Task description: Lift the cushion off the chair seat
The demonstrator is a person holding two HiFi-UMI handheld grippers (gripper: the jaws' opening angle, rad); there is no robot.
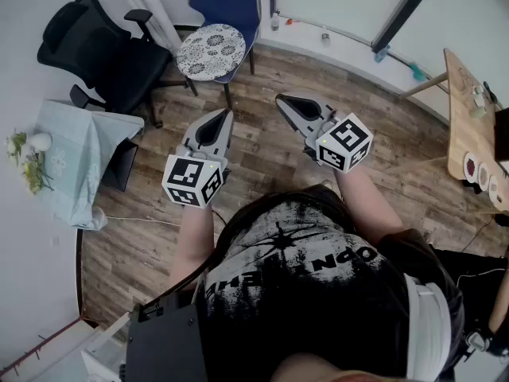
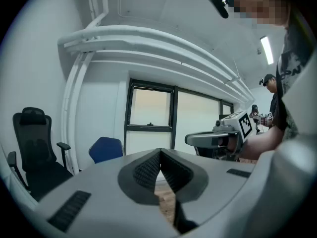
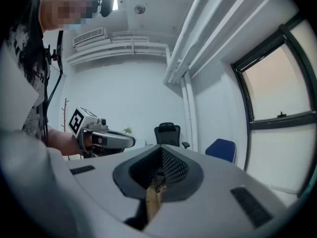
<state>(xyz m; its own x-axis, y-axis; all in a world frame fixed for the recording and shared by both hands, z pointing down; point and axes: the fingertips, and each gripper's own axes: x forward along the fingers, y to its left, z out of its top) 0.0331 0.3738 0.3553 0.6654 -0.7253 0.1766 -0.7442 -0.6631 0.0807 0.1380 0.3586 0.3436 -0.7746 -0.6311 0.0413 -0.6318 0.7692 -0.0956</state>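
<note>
Nearest the camera, at six o'clock in the head view: a person in a black printed T-shirt (image 1: 310, 269), forearms stretched forward. Just beyond, carried side by side over bare wooden floor (image 1: 262, 165): left gripper (image 1: 223, 118) at eleven o'clock, right gripper (image 1: 283, 100) at one o'clock, both roughly level and aimed toward twelve. Jaws of each pressed together at the tips with nothing between them, as both gripper views confirm; presumably shut for the approach, with nothing yet in reach to grasp.

Farther on, well apart from both grippers, at about eleven o'clock: the round patterned cushion (image 1: 211, 52), lying flat on the seat of a blue chair (image 1: 235, 2) set near the wall. Untouched by the look of it; task judged not yet begun, the approach to the chair coming first.

Left of that, at ten o'clock, a black office chair (image 1: 91, 42). Below it, at nine, a tabletop (image 1: 79, 142) draped in pale cloth, flowers (image 1: 32, 169) at its edge. Far off at three o'clock, a wooden tabletop (image 1: 460, 118) carrying small dishes.
</note>
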